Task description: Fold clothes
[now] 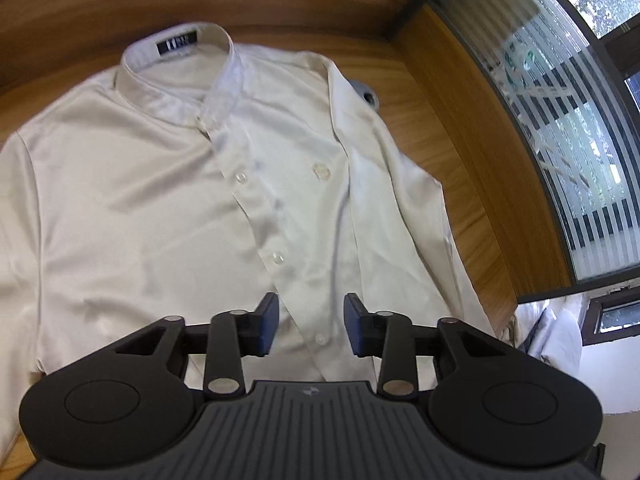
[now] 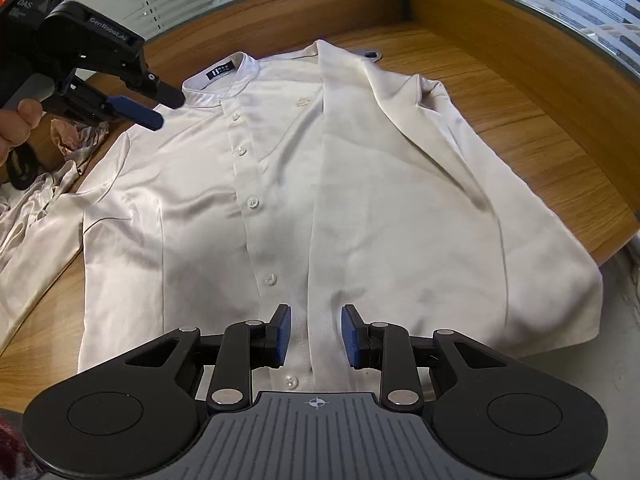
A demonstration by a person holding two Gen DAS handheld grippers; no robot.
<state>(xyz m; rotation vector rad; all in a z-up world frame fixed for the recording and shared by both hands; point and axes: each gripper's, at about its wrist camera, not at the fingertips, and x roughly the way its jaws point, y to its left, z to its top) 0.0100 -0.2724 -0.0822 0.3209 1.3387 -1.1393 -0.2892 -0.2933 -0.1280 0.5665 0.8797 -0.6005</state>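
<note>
Here, right gripper (image 2: 314, 336) fingers parted, holding nothing, hovering over the hem of the white shirt (image 2: 224, 208) spread on the table (image 2: 500, 128). Beyond the right finger, one side lies folded inward, likely the first fold. Left gripper (image 1: 307, 324) likewise parted, empty, above the placket.

You see a wooden tabletop (image 2: 500, 128) with a grey cable grommet (image 2: 373, 55) near its far edge, a crumpled beige cloth (image 2: 76, 140) at left, and striped frosted glass (image 1: 560, 120) behind.
</note>
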